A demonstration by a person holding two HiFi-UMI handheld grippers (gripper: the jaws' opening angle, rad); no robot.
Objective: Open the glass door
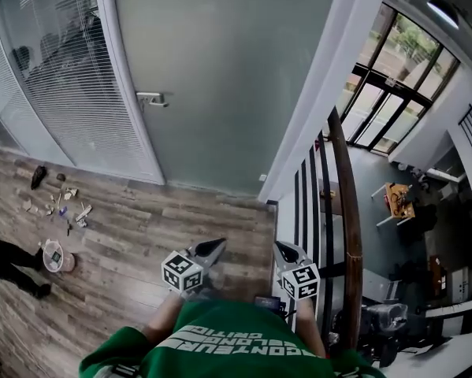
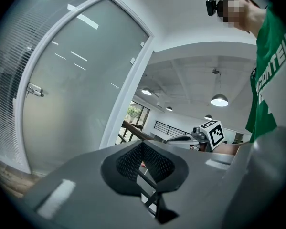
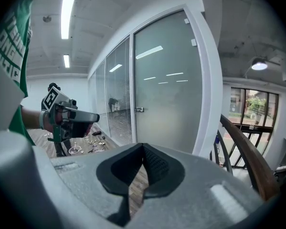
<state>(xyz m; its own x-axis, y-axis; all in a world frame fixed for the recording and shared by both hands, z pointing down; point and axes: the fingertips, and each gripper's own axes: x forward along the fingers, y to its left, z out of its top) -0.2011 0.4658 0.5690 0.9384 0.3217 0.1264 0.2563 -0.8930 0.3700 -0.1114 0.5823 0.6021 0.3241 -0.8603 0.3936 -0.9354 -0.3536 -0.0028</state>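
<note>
The frosted glass door (image 1: 220, 77) stands closed in its white frame, its metal handle (image 1: 153, 98) on the left side. Both grippers are held well short of it, over the wooden floor. My left gripper (image 1: 213, 248) is shut and empty, and my right gripper (image 1: 285, 251) beside it is shut and empty too. In the left gripper view the door (image 2: 85, 94) and handle (image 2: 35, 90) lie far off to the left of the closed jaws (image 2: 142, 144). The right gripper view has the door (image 3: 166, 99) and handle (image 3: 140, 109) straight ahead beyond its jaws (image 3: 143, 147), with the left gripper (image 3: 88, 117) at the left.
A glass wall with blinds (image 1: 54, 77) adjoins the door on the left. Small items (image 1: 62, 203) litter the floor near it, and a person's legs (image 1: 7, 266) show at the left edge. A wooden handrail (image 1: 344, 211) over black bars borders a drop on the right.
</note>
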